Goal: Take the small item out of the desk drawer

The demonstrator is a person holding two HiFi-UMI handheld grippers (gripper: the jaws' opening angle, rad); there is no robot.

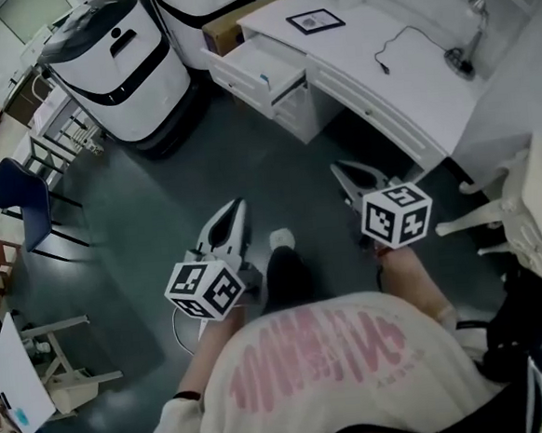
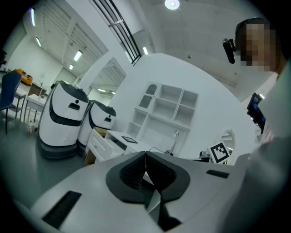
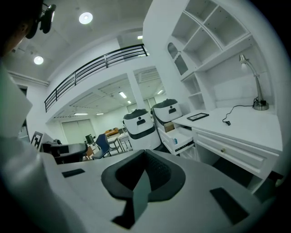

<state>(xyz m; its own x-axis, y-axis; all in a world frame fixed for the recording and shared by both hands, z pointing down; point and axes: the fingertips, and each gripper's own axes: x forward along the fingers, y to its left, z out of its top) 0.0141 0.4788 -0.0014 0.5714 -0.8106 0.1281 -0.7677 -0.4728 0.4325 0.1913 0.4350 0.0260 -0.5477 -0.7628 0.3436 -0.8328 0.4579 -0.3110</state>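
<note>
The left tool (image 1: pixel 239 204) and right tool (image 1: pixel 338 169) are held closed with nothing gripped, well apart from the white tabletop (image 1: pixel 370 54). The small item (image 1: pixel 263 78) is seen in the open drawer (image 1: pixel 278 63), far left.

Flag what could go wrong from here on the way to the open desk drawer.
Both the left gripper and right gripper are shut and empty; reaching in like that may just shove the small blue item around the open white drawer. The big white, black-banded machine stands near that drawer, so the left gripper could knock it.
</note>
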